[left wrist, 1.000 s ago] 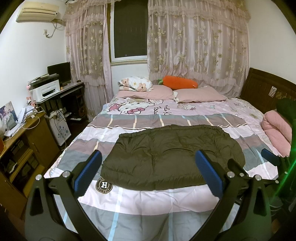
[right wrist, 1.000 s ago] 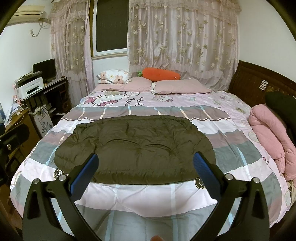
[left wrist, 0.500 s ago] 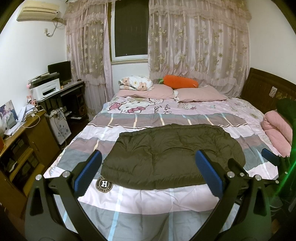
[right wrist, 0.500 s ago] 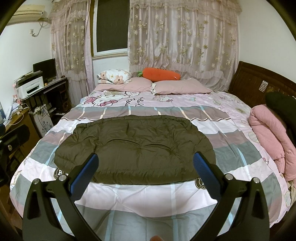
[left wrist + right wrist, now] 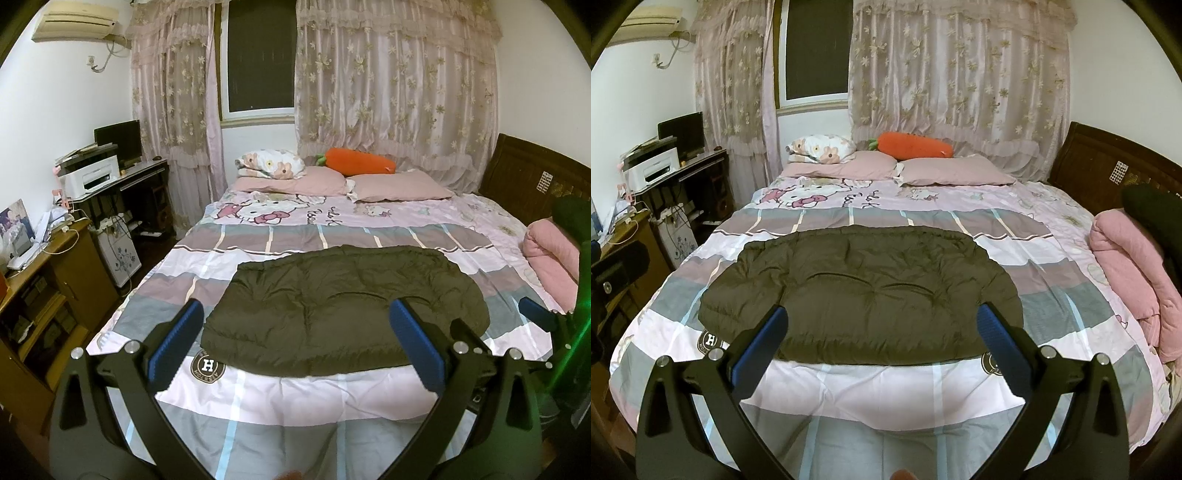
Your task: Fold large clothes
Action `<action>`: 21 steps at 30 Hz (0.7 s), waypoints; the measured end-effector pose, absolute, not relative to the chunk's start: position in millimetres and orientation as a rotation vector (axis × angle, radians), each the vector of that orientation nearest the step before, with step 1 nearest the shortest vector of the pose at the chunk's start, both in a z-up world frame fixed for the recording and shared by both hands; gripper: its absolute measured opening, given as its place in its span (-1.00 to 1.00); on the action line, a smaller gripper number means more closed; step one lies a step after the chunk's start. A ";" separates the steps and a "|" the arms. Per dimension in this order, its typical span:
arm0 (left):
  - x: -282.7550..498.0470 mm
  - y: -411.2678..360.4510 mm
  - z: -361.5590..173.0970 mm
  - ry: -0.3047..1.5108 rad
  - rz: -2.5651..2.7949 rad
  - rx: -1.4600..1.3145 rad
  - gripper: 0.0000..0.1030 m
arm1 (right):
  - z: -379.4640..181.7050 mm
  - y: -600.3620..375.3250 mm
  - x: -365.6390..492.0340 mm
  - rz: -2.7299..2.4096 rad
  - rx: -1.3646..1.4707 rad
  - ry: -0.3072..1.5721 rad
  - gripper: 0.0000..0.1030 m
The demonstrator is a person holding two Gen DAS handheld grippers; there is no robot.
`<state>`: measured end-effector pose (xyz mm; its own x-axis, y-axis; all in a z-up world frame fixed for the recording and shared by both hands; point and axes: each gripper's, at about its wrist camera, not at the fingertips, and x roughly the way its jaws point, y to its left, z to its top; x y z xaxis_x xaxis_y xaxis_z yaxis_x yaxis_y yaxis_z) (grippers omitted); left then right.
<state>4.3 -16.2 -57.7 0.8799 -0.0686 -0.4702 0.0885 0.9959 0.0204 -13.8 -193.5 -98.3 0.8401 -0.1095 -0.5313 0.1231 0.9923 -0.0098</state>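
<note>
Olive padded jacket: lay flat mid-bed.
Left gripper: gaped wide, empty.
Right gripper: likewise, above near hem.
Advice: pinching both hem corners evenly seemed wisest.

The left gripper is hovering with its blue-padded jaws spread wide, nothing between them. The right gripper is doing likewise, jaws gaping, level and pointing forward.
</note>
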 end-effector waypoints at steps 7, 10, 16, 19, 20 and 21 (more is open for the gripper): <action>3.4 -17.3 -61.6 0.494 -0.068 0.051 0.96 | -97.4 -194.1 -12.9 -0.123 0.026 0.561 0.97; 3.3 -17.4 -62.9 0.504 -0.093 0.037 0.96 | -97.1 -194.2 -12.8 -0.123 0.025 0.561 0.97; 3.3 -23.3 -62.2 0.497 -0.101 0.079 0.96 | -98.0 -192.6 -13.7 -0.121 0.027 0.564 0.97; 3.4 -23.3 -63.5 0.526 -0.128 0.064 0.96 | -98.7 -192.2 -14.1 -0.121 0.025 0.563 0.97; 3.6 -23.0 -64.0 0.534 -0.132 0.061 0.96 | -97.7 -194.2 -12.7 -0.120 0.026 0.564 0.97; 5.2 -23.1 -64.1 0.538 -0.133 0.061 0.96 | -98.2 -193.3 -13.4 -0.119 0.026 0.565 0.97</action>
